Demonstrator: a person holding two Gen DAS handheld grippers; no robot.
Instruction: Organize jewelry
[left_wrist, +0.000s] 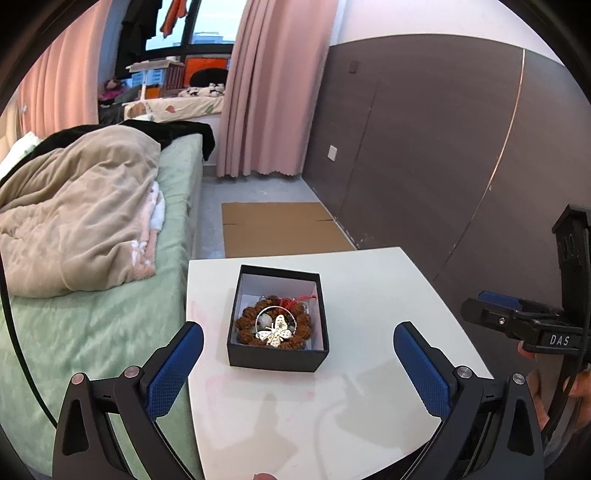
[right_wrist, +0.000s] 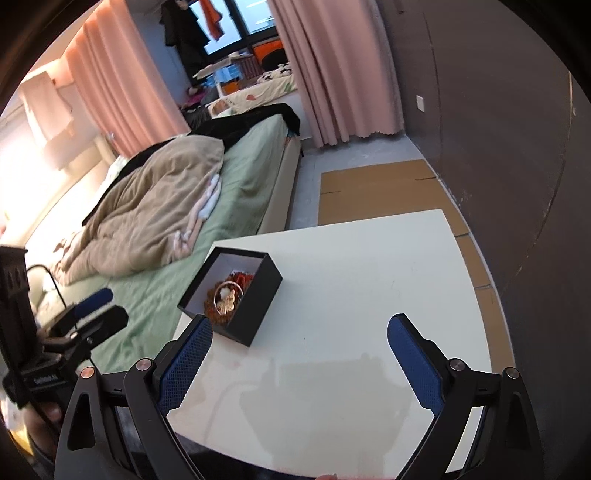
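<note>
A black open box (left_wrist: 277, 357) stands on the white table (left_wrist: 369, 288). Inside lie a brown bead bracelet (left_wrist: 246, 322), a silver ring with a butterfly pendant (left_wrist: 276, 331) and a red tassel (left_wrist: 288, 302). My left gripper (left_wrist: 297, 339) is open and empty, held above the table's near edge just short of the box. The box also shows in the right wrist view (right_wrist: 258, 299), left of centre. My right gripper (right_wrist: 300, 334) is open and empty, to the right of the box. Each gripper shows at the other view's edge: the right gripper (left_wrist: 491, 314), the left gripper (right_wrist: 99, 306).
A bed (left_wrist: 110, 295) with a beige blanket (left_wrist: 81, 221) borders the table's left side. Flat cardboard (left_wrist: 280, 229) lies on the floor beyond the table. A dark panelled wall (left_wrist: 443, 147) runs along the right. Pink curtains (left_wrist: 273, 85) hang at the back.
</note>
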